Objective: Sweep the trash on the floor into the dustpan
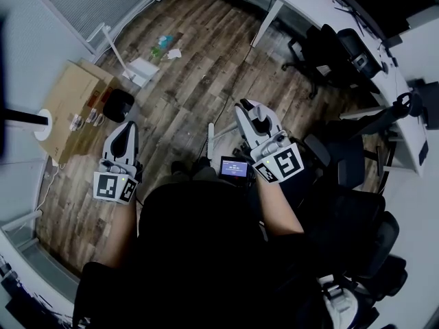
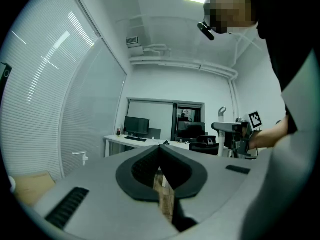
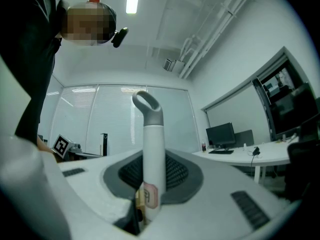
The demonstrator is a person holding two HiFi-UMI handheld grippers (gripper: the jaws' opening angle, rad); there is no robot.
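Note:
Trash lies on the wood floor far ahead: a greenish wrapper (image 1: 163, 44) and a crumpled white paper (image 1: 174, 53). A white long-handled dustpan (image 1: 143, 68) stands just in front of them, to the left. My right gripper (image 1: 247, 107) (image 3: 146, 156) is shut on an upright white handle (image 3: 154, 134) with a grey loop on top; whatever hangs below the handle is hidden. My left gripper (image 1: 128, 125) (image 2: 160, 147) is shut with nothing between its jaws. Both grippers are held level in front of the person, well short of the trash.
A cardboard box (image 1: 77, 108) sits at the left with a black object (image 1: 118, 105) beside it. A white desk (image 1: 322, 12) and black office chairs (image 1: 336, 50) fill the right. A thin white bar (image 1: 210, 141) shows low between the grippers.

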